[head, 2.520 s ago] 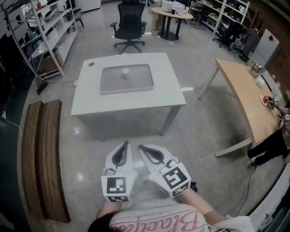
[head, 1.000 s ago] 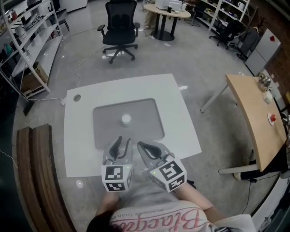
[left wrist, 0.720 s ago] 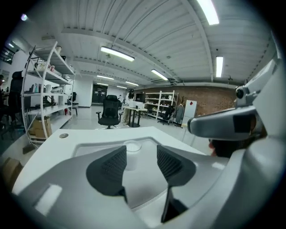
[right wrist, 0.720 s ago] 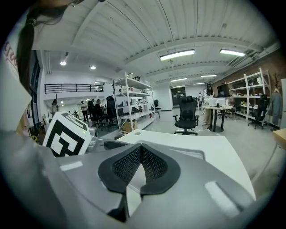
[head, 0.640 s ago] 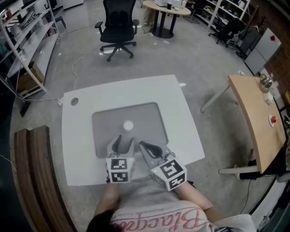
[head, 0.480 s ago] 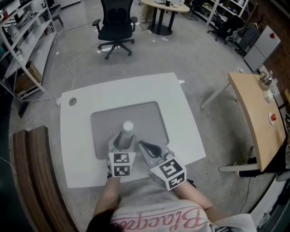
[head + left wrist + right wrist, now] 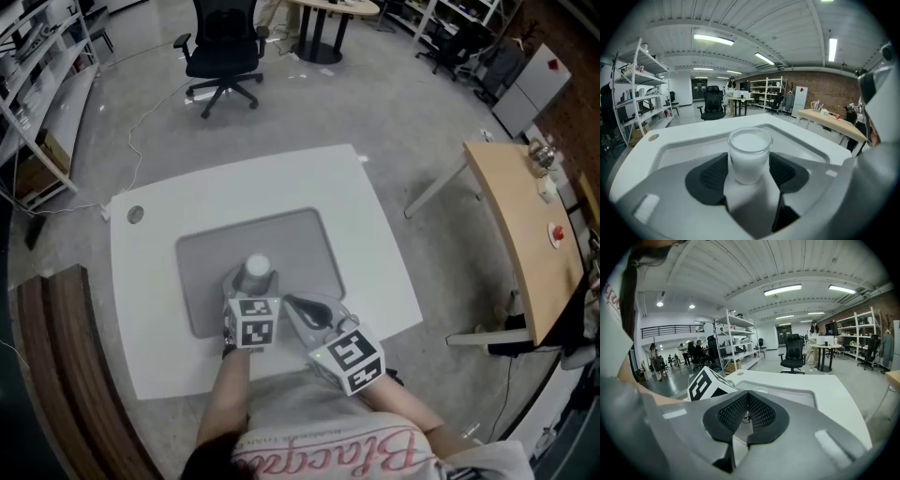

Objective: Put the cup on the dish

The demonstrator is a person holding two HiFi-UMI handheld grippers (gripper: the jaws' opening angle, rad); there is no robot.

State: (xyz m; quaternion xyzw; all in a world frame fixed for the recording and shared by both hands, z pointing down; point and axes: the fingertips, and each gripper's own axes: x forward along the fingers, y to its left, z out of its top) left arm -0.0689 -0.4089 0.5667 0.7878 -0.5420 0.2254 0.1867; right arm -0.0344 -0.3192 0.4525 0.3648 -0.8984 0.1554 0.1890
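A small clear cup [image 7: 257, 270] with white inside stands upright on the grey dish [image 7: 305, 246], a shallow tray sunk in the white table [image 7: 187, 202]. My left gripper [image 7: 255, 281] reaches over the dish's near part. Its jaws are opening and the cup [image 7: 750, 152] stands between the black pads [image 7: 710, 173], which do not press on it. My right gripper [image 7: 298, 304] hovers just right of the left one, over the dish's near edge. The right gripper [image 7: 747, 401] is shut, pads together, with nothing in them. The cup's rim [image 7: 761, 391] peeks above it.
A black office chair [image 7: 220, 42] stands beyond the table. A wooden desk [image 7: 520, 206] with small items is at the right, a wooden bench [image 7: 56, 356] at the left. Shelving lines the far left. A small round cap [image 7: 135, 214] sits in the table's far left corner.
The view has come up to the table. My left gripper has pushed forward over the dish and its jaws have spread around the cup. The right gripper stays shut beside it.
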